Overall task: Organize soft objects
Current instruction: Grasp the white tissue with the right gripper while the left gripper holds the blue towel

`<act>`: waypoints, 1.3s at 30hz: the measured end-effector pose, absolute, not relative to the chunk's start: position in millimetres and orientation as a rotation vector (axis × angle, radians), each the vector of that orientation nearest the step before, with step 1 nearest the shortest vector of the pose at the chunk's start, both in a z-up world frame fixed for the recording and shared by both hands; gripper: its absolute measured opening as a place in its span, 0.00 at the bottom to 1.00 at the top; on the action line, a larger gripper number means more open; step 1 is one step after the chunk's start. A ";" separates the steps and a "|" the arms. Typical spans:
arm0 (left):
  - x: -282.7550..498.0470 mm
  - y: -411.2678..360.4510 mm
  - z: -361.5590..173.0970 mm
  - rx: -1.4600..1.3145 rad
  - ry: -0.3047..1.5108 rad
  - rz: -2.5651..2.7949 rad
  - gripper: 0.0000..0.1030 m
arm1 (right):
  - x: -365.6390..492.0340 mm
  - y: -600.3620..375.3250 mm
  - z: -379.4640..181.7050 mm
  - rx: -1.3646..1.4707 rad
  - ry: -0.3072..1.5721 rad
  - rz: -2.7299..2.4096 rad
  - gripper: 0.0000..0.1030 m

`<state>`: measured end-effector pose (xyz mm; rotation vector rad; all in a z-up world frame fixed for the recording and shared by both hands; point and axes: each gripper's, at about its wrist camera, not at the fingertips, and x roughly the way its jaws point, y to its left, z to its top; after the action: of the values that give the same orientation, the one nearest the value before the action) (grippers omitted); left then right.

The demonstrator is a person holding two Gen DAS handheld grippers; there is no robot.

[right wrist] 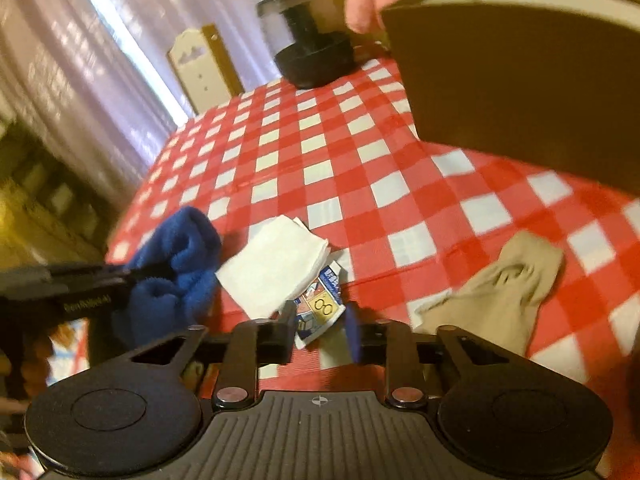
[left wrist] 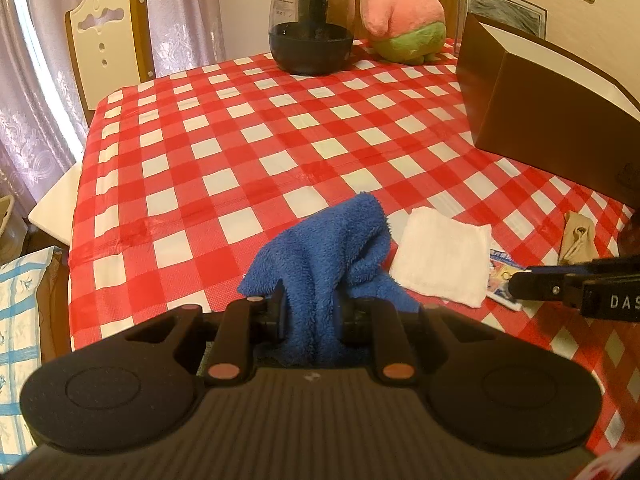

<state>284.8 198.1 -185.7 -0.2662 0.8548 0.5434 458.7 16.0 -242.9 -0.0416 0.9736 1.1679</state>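
Observation:
My left gripper (left wrist: 312,314) is shut on a blue fleece cloth (left wrist: 320,248), whose bunched folds rise from between the fingers onto the red-checked tablecloth (left wrist: 280,120). To its right lies a folded white cloth (left wrist: 440,256) partly covering a small printed packet (left wrist: 500,276). In the right wrist view my right gripper (right wrist: 320,326) has its fingers narrowly apart on either side of the packet (right wrist: 320,304). Whether the pads press on it is unclear. A beige sock (right wrist: 504,280) lies crumpled to the right. The blue cloth (right wrist: 180,256) and white cloth (right wrist: 276,268) lie to the left.
A large brown box (left wrist: 540,120) stands at the right of the table. A pink and green plush toy (left wrist: 400,8) and a glass jar with a dark base (left wrist: 312,20) stand at the far edge. A cream chair (left wrist: 108,40) is behind the table's left corner.

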 end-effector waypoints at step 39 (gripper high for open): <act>257.5 189.2 -149.2 -0.278 0.790 0.520 0.13 | 456.8 -18.4 -188.2 0.170 0.971 1.084 0.00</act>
<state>257.5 189.2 -149.2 -0.2784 0.7898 0.5202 456.8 -18.4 -188.2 0.1704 0.9709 1.0844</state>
